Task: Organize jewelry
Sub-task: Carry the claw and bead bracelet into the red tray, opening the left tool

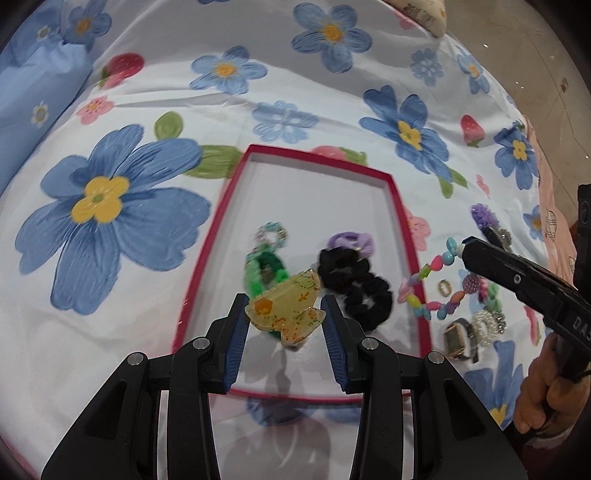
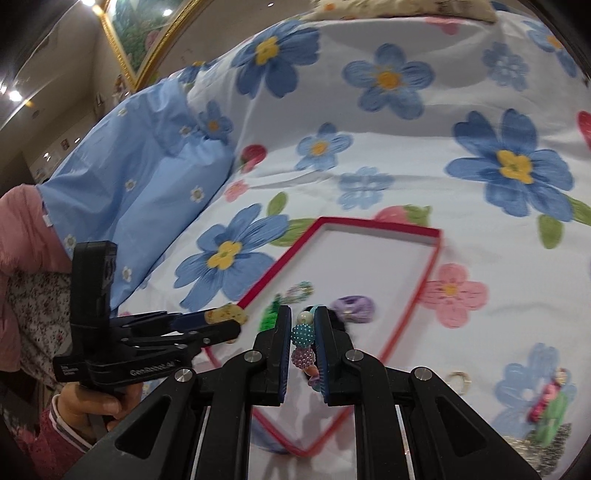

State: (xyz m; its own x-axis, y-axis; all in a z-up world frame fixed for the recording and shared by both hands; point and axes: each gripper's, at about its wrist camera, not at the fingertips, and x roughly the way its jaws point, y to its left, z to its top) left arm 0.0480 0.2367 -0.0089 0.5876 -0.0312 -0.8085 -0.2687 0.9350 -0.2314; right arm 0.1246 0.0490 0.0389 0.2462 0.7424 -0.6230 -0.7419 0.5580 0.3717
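A red-rimmed white tray lies on the flowered bedspread. In it are a green hair tie, a black scrunchie, a purple hair tie and a small beaded ring. My left gripper is shut on a yellow hair claw clip, held over the tray's near part. My right gripper is shut on a colourful bead bracelet, which hangs at the tray's right rim in the left wrist view. The tray also shows in the right wrist view.
To the right of the tray lie a gold ring, a watch, a pearl hair tie and a purple flower clip. A blue pillow lies at the left. A framed picture hangs behind.
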